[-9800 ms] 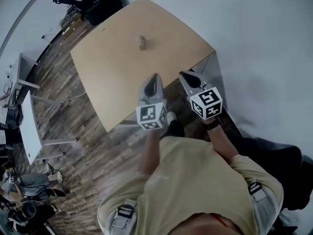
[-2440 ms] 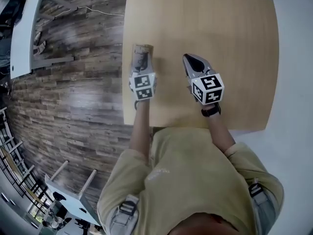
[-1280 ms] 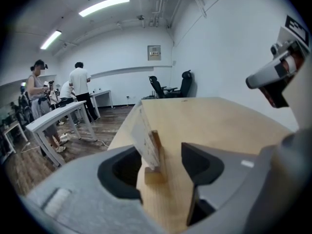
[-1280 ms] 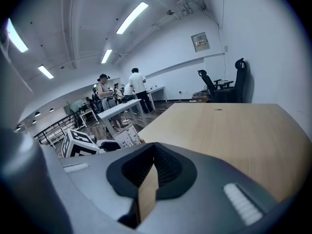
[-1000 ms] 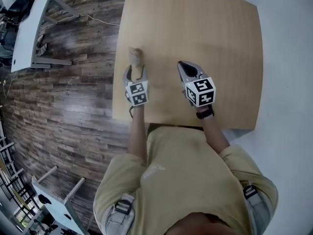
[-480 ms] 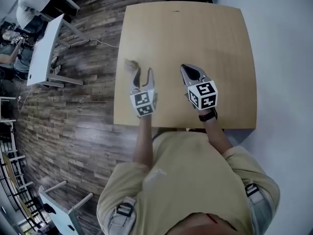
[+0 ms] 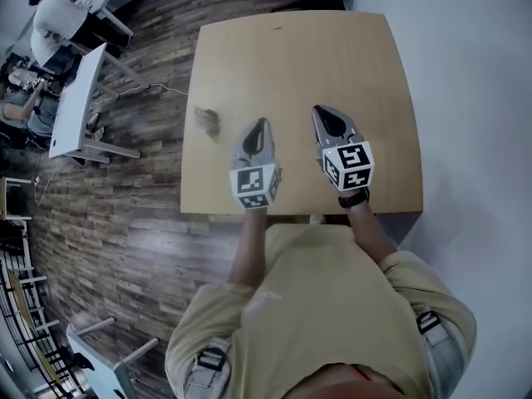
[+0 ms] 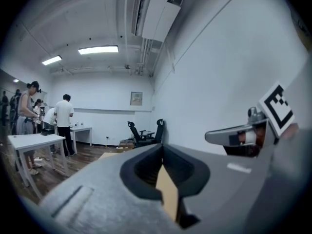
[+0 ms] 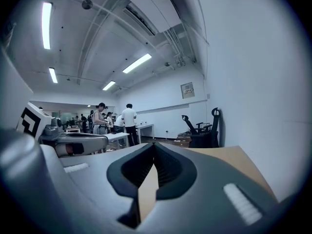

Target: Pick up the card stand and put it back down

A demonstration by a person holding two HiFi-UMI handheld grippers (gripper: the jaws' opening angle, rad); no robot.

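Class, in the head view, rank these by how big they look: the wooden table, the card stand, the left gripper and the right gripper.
1. The wooden table: largest.
2. The left gripper and right gripper: they look alike and are nearer the camera, so unranked.
3. The card stand: smallest.

Looking like an open-plan office or lab workspace. People [image 8: 63, 121] are standing at white desks [image 8: 29, 141], black office chairs [image 8: 144, 132] are sitting by the white wall [image 8: 107, 94], strip lights [image 8: 97, 49] are glowing under exposed ceiling ducting [image 8: 158, 9], wood-plank floor [image 7: 125, 223] is running round a plain wooden table [image 7: 299, 65].
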